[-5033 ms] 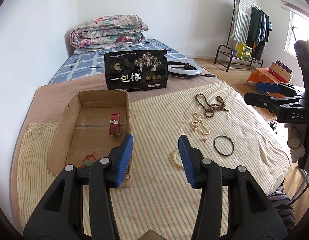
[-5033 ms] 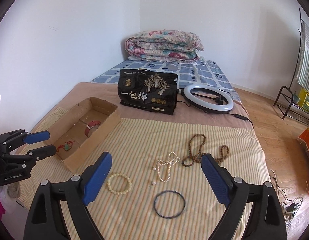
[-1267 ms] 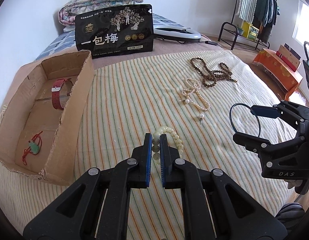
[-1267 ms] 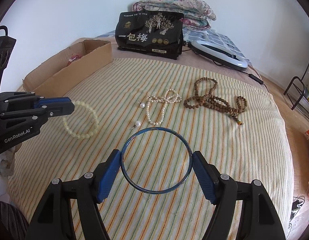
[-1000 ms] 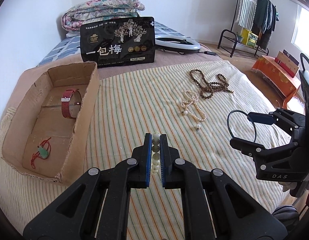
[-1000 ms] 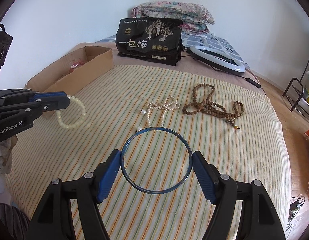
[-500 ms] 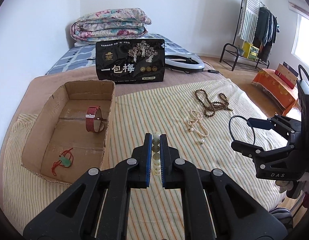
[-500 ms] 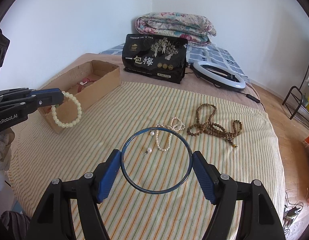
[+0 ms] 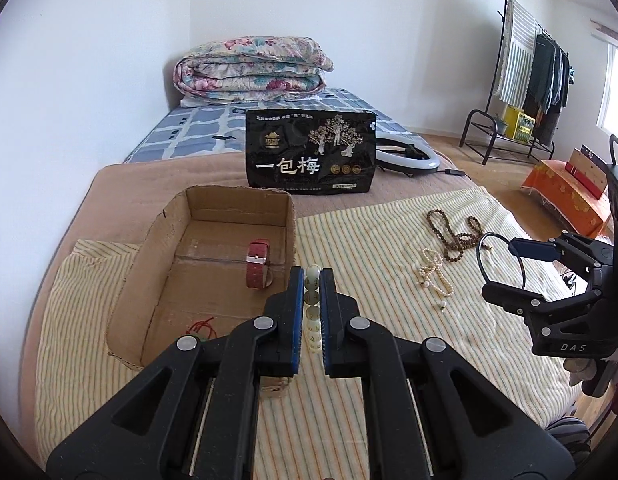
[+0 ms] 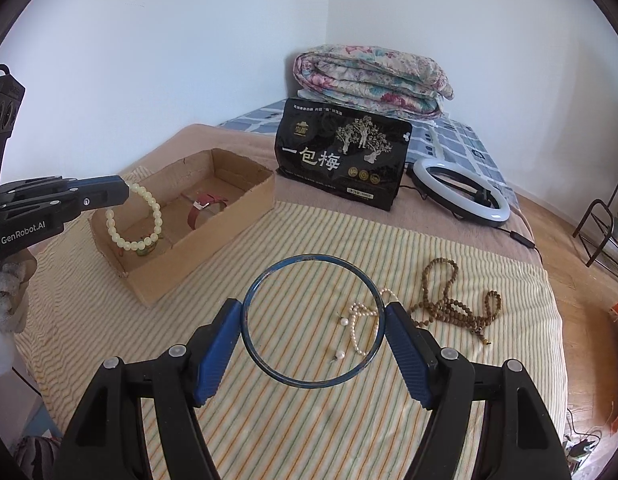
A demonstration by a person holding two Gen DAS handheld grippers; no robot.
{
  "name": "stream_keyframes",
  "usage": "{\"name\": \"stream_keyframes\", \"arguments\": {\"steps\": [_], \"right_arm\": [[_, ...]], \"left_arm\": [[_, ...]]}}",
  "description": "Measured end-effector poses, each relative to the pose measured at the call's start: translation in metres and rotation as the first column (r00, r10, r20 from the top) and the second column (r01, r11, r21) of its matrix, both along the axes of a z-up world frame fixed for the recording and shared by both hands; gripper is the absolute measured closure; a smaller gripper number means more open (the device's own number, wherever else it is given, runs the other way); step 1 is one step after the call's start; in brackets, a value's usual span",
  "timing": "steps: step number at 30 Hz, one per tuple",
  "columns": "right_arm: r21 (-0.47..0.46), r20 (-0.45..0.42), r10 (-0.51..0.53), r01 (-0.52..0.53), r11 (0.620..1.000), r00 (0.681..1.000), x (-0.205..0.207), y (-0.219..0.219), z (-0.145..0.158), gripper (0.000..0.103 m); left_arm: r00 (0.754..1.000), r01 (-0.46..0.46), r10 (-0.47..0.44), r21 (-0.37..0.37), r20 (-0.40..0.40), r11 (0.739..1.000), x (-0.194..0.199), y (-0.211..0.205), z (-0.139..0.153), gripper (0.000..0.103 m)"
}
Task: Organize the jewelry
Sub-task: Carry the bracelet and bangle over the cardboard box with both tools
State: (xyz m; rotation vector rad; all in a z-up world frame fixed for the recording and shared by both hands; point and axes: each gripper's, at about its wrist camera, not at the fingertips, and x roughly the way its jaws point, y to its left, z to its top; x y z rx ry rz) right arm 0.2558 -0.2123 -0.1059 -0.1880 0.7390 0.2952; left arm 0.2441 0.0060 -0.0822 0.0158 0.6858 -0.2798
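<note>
Now bead bracelet [image 9: 312, 312] between left tool [image 9: 311, 280] pads

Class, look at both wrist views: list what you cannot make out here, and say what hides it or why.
- Green pendant on a red cord, left wrist view: mostly hidden behind the left gripper.
- Same pendant, right wrist view: partly covered by the pale bead bracelet.
- Small print on the black bag: too small to read.
- Person: only a bit of white sleeve, cut off by the edge.
</note>
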Motion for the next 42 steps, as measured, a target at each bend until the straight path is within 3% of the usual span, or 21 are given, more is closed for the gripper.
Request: {"name": "stream_keyframes", "arguments": {"steps": [21, 42], "right_arm": [[0.022, 0.020, 0.101, -0.102, 0.995, 0.995, 0.035, 0.095, 0.020, 0.029], [0.055, -0.045, 0.145, -0.143, 0.988, 0.988, 0.075, 0.153, -0.009, 0.029]], "left_arm": [[0.995, -0.101, 0.101, 0.020, 0.001, 0.995, 0.019, 0.078, -0.005, 0.098], [0.990, -0.137, 0.138, 0.011, -0.043, 0.990, 0.037, 0.107, -0.031, 0.098]]}}
